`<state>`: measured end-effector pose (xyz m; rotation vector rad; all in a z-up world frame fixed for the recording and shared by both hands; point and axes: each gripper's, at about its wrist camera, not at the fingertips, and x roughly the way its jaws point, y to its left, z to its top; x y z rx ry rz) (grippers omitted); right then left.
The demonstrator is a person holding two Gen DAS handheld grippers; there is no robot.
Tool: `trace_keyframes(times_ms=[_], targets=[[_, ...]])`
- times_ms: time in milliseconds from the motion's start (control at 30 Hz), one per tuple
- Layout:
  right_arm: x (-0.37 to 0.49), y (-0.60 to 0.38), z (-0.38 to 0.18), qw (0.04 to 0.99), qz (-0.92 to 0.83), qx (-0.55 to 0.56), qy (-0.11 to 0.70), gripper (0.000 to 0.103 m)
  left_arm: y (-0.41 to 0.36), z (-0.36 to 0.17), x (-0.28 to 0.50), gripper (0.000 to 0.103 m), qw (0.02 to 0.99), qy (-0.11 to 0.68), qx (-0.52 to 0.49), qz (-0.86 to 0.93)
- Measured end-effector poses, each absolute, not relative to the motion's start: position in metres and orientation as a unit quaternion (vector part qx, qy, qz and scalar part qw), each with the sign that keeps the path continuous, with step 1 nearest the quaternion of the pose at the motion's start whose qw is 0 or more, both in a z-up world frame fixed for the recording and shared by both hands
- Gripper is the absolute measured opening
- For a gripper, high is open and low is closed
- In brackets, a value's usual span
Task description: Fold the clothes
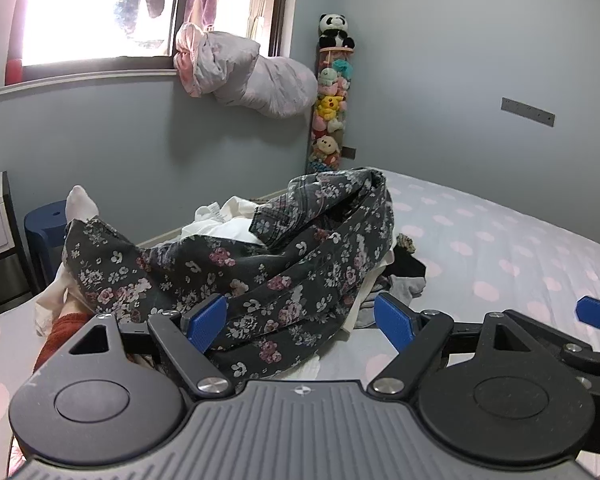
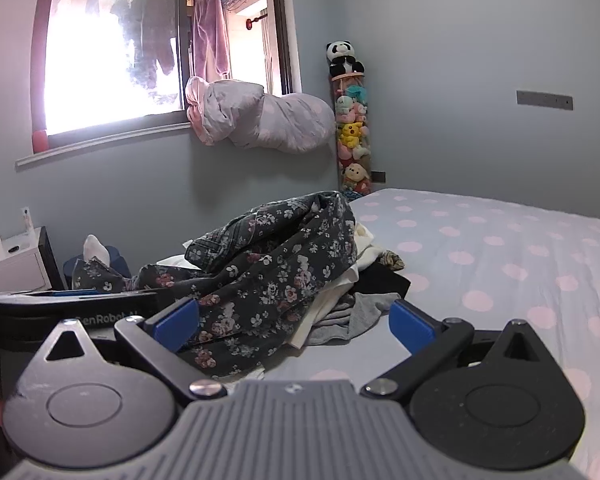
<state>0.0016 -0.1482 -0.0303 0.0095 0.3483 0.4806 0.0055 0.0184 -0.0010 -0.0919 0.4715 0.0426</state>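
A dark grey floral garment [image 1: 260,268] lies crumpled on top of a pile of clothes on the bed, over white pieces [image 1: 228,224], a grey piece [image 1: 404,290] and a black piece [image 1: 410,266]. My left gripper [image 1: 300,322] is open low at the pile's near edge, and the floral cloth's lower fold lies just beyond its blue fingertips [image 1: 206,322]. In the right wrist view the floral garment [image 2: 268,276] sits ahead and to the left. My right gripper [image 2: 294,324] is open, with nothing between its pads [image 2: 412,326]. The left gripper's body [image 2: 80,304] shows beside it.
The bed has a pale sheet with pink dots [image 2: 500,264] stretching right. A blue stool [image 1: 44,224] with a white sock [image 1: 82,204] and a white nightstand [image 2: 12,264] stand at the left. A bundled duvet [image 2: 260,120] sits on the windowsill, with a tube of plush toys [image 2: 352,136] in the corner.
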Motion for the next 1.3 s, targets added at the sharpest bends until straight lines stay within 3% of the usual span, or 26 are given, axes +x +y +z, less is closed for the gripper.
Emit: trace_keyframes(times_ms=[800, 1033, 1133, 1167, 1300], targets=[[0.043, -0.13, -0.053, 0.938, 0.27, -0.001, 0.217, 0.102, 0.027, -0.031, 0.035, 0.081, 0.957, 0.288, -0.023, 0.03], [0.078, -0.108, -0.065, 0.931, 0.282, -0.025, 0.231, 0.101, 0.056, -0.046, 0.062, 0.074, 0.951, 0.303, -0.046, 0.037], [0.095, -0.093, -0.068, 0.926, 0.292, -0.034, 0.237, 0.092, 0.067, -0.049, 0.078, 0.067, 0.95, 0.305, -0.047, 0.044], [0.102, -0.086, -0.067, 0.924, 0.297, -0.038, 0.238, 0.085, 0.072, -0.049, 0.085, 0.067, 0.95, 0.304, -0.049, 0.049], [0.129, -0.057, -0.062, 0.917, 0.318, -0.048, 0.236, 0.083, 0.09, -0.045, 0.114, 0.067, 0.949, 0.303, -0.065, 0.059]])
